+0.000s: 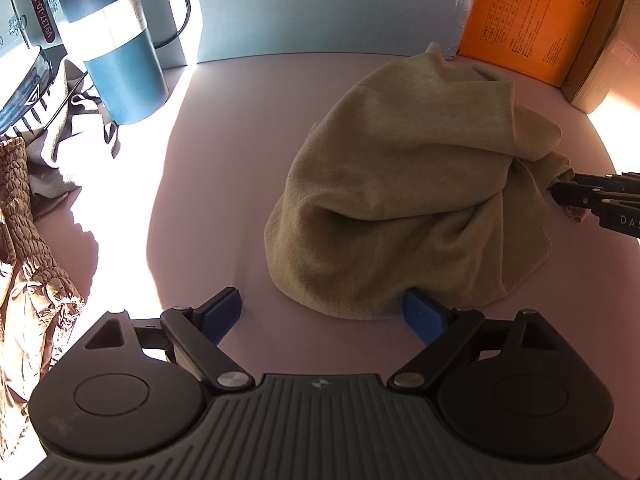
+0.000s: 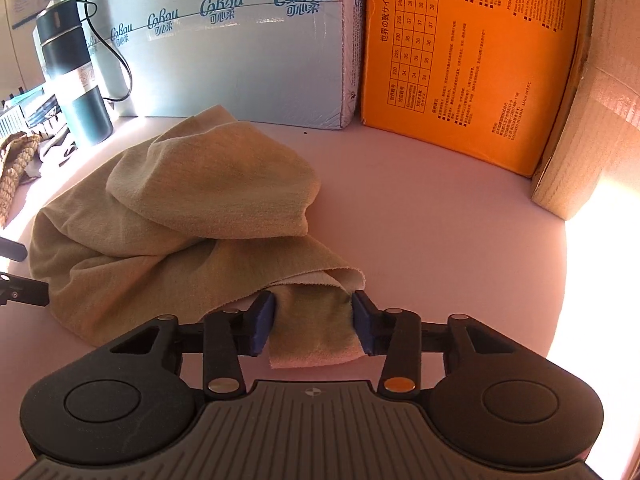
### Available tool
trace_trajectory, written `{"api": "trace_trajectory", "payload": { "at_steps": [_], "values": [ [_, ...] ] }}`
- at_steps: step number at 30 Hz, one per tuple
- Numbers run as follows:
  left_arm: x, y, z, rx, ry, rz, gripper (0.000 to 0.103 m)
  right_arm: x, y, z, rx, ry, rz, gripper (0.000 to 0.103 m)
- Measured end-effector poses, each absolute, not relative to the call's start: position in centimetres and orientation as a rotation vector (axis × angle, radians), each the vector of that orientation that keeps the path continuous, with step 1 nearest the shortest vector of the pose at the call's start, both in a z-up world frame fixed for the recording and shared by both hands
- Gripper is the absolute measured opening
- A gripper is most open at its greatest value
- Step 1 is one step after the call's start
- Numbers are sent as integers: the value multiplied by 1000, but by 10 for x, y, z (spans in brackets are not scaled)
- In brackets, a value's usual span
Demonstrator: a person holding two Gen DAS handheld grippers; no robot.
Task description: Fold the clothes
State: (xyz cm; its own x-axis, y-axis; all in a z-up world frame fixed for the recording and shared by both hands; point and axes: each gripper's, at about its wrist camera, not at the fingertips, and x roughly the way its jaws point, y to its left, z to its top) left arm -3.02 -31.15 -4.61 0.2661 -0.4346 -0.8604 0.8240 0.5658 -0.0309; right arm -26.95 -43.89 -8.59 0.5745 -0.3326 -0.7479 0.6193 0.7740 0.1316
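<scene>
A crumpled beige cloth (image 1: 400, 184) lies heaped on the pink table (image 1: 224, 140). My left gripper (image 1: 324, 314) is open at the heap's near edge. Its right blue pad (image 1: 424, 316) touches the cloth's hem and its left pad rests on bare table. My right gripper (image 1: 560, 190) comes in from the right, shut on a corner of the cloth. In the right wrist view the same cloth (image 2: 180, 208) spreads to the left, and a fold of it is pinched in my right gripper (image 2: 313, 320), between the two blue pads. Part of the left gripper (image 2: 20, 292) shows at the left edge.
A light blue carton (image 2: 240, 60), an orange box (image 2: 472, 64) and a cardboard box (image 2: 588, 128) wall the table's far side. A dark flask (image 1: 116, 60) with a black cable behind it stands at the left. A brown quilted garment (image 1: 28, 240) lies beside it.
</scene>
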Motion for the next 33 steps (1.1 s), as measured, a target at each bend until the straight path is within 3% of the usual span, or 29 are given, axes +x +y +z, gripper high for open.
{"api": "trace_trajectory", "payload": {
  "at_steps": [1,4,7,9,10,12,13,24,29,31,32,33],
  "values": [
    [-30,-313,-47,481,960,-899,88,-272,-441,-85,449,765,-561,11],
    [-32,-319,-44,478,949,-940,88,-276,-444,-86,562,747,-500,10],
    [-32,-320,-40,386,955,-1014,77,-285,-444,-85,709,694,-445,10],
    [-30,-323,-41,347,975,-1041,47,-294,-446,-83,818,621,-401,10],
    [-29,-324,-41,333,981,-1048,41,-299,-448,-83,882,573,-376,10],
    [-27,-325,-41,308,981,-1053,14,-308,-453,-82,992,489,-341,10],
    [-26,-325,-40,289,989,-1052,8,-312,-455,-81,1036,452,-329,10],
    [-25,-313,11,116,864,-1085,5,-341,-464,-45,1201,117,-273,4],
    [-27,-304,40,76,777,-1088,5,-349,-460,-23,1091,131,-335,5],
    [-28,-299,49,65,751,-1084,5,-341,-452,-20,927,299,-445,14],
    [-27,-296,53,60,740,-1081,5,-337,-449,-20,851,379,-488,36],
    [-27,-294,54,62,734,-1071,5,-331,-444,-23,770,458,-533,46]
  ]
}}
